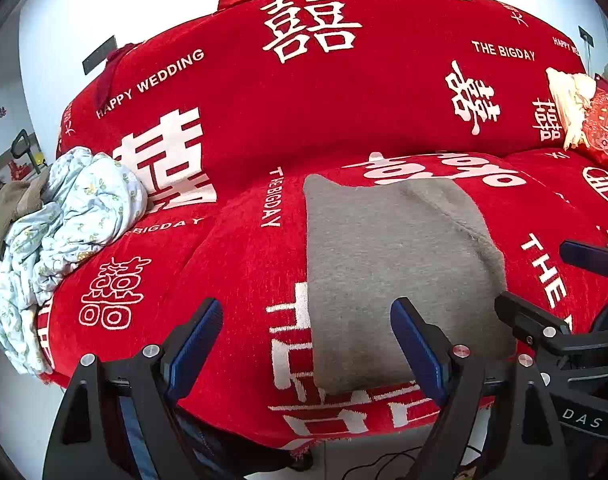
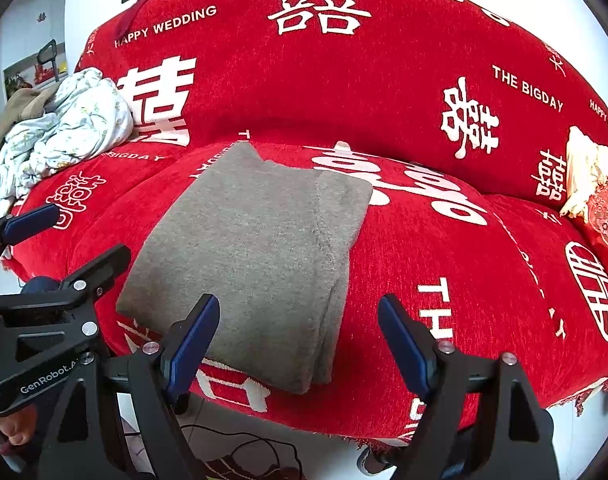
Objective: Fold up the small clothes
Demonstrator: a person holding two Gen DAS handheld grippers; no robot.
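— Grippers are both hanging open over the sofa (image 1: 240, 128), nothing between the jaws. See the left gripper (image 1: 307, 344)? Its right finger is sitting just over the near left part of the grey cloth (image 1: 391, 272), not pinching it.

— And the right gripper (image 2: 300, 340)?

— Same, gaping wide. The cloth (image 2: 256, 256) is lying in front of it and a bit to its left, flat on the red cover (image 2: 443, 248), with one side already doubled over along its right edge.

— So what's worrying you?

— I'm thinking the cover is loose and fuzzy. If a finger is digging too deep at the near hem, it's likely grabbing the cover along with the cloth and dragging both up.

— And the doubled side?

— That flap is only resting there. Lifting one corner ahead of the other is probably going to slide it open, or skew the next fold.

— The two grippers are sitting close, too.

— Yes, nearly side by side at the near edge. Swinging inward carelessly, they're risking a knock. That blue bundle (image 1: 60, 216) on the left is well apart, so it's not bothering anyone.
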